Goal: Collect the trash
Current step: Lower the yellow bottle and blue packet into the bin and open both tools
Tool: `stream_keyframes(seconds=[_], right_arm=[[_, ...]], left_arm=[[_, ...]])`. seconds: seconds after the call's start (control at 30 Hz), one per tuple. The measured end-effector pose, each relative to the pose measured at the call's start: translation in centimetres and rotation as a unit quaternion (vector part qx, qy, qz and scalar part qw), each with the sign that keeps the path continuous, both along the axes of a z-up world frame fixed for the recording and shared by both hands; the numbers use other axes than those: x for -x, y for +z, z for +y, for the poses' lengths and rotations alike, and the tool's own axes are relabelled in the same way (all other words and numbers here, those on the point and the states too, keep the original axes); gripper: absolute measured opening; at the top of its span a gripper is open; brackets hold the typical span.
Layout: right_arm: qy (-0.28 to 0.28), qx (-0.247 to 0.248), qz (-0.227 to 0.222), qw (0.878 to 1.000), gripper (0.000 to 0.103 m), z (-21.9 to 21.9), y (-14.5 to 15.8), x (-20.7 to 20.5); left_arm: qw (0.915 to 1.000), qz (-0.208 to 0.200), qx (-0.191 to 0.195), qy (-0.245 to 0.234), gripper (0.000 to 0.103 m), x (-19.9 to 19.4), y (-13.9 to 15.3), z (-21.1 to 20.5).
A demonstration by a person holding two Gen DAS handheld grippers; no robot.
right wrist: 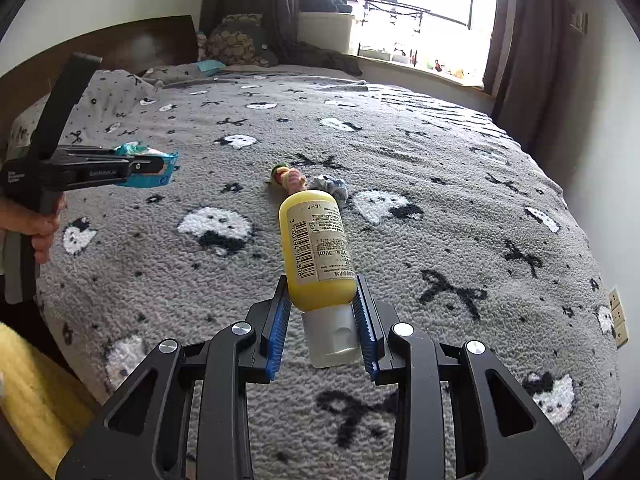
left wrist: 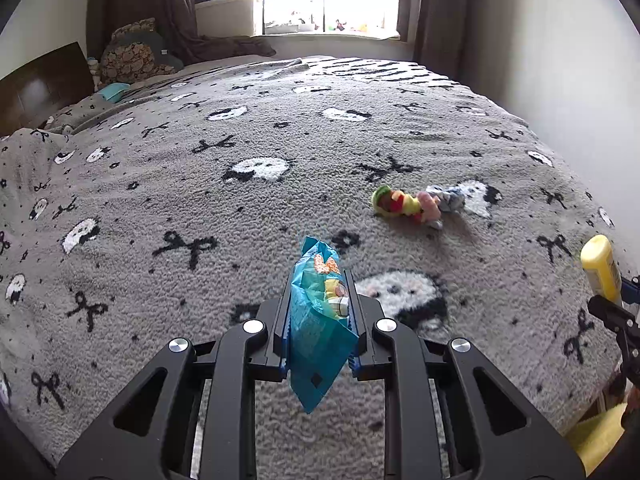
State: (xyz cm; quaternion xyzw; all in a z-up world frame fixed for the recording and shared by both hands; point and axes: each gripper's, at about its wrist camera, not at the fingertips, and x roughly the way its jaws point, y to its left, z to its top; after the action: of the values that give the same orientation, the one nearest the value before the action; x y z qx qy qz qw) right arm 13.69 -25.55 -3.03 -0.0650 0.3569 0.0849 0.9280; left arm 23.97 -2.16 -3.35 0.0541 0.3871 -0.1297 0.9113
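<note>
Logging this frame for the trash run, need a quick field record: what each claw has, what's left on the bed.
left claw: shut on blue snack wrapper, lifted off the bed
right claw: shut on yellow bottle, white cap toward the camera, lifted off the bed
left on bed: colourful crumpled wrappers, lying together mid-bed
surface: grey blanket with bows and white faces
bin: not in view

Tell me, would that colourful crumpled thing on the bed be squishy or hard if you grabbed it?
Probably squishy. The crumpled wrappers look twisted and creased, so they would likely flatten between the tongs. They seem thin, so probably very light. They lie on a fuzzy blanket, so a push would more likely snag or tumble them than slide them.
</note>
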Motion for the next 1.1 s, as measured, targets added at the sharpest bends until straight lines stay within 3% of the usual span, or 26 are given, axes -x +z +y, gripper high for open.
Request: stream_keyframes(seconds=[0.23, 0.63, 0.83, 1.1], right_arm=[[0.02, -0.022, -0.025, 0.999, 0.032, 0.9, 0.5, 6.2], [0.036, -0.023, -0.068, 0.997, 0.032, 3.3, 0.1, 15.3], [0.03, -0.046, -0.042, 0.998, 0.032, 3.6, -2.2, 17.7], [0.003, -0.056, 0.02, 0.998, 0.032, 3.4, -6.9, 19.0]], left_arm=[[0.9991, 0.003, 0.022, -0.036, 0.019, 6.8, -0.8, 1.6], [0.9917, -0.047, 0.063, -0.101, 0.019, 20.1, -0.8, 1.7], [0.9908, -0.039, 0.07, -0.11, 0.02, 23.9, -2.7, 1.2], [0.9921, 0.019, 0.06, -0.109, 0.02, 26.6, -7.8, 0.6]])
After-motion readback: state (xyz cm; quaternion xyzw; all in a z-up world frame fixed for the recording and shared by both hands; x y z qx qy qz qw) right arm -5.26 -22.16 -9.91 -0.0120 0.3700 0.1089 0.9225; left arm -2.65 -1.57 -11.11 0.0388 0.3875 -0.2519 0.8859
